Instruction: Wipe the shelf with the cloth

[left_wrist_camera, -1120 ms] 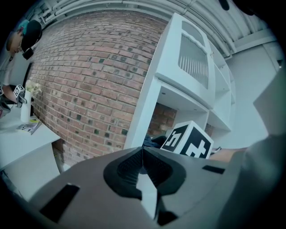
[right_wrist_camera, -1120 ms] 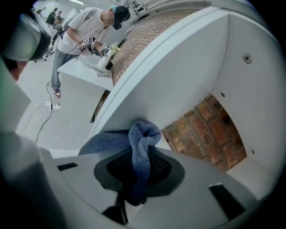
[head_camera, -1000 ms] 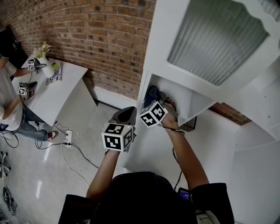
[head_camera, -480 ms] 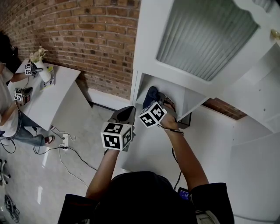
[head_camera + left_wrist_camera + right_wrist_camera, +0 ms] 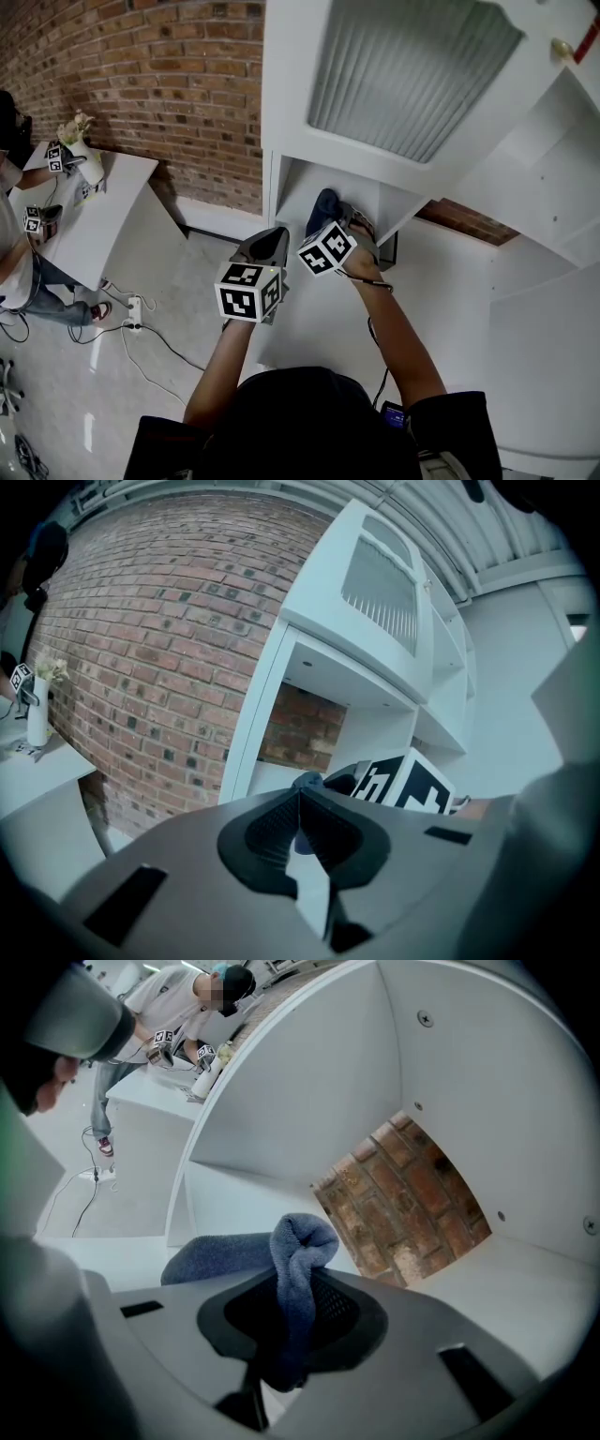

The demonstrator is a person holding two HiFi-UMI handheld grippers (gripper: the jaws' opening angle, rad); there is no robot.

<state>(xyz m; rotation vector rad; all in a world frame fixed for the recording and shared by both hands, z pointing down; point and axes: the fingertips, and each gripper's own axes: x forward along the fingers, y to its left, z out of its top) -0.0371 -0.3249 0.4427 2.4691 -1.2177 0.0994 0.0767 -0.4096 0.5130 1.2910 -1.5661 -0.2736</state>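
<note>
Well, my left gripper [image 5: 270, 246] hung near the shelf's [image 5: 292, 192] open front, jaws together on nothing. Right gripper [image 5: 345, 223] reached inside, clamped on the blue cloth [image 5: 323, 204] lying on the shelf floor. Wiping step, I'd judge; next stroke needed pressure toward the far edge.

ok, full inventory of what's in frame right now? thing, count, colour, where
shelf: 1, white, open compartment of a tall cabinet
cloth: 1, blue, lying on the shelf, one fold pinched
ribbed glass door: 1, white frame, above the shelf
brick wall: 1, red-brown, left of the cabinet
table: 1, white, far left
vase: 1, white, pale flowers, on the table
power strip: 1, white, on the floor
second person: 1, at the table
left tongs: shut, empty, outside the shelf
right tongs: shut on the cloth, inside the shelf
</note>
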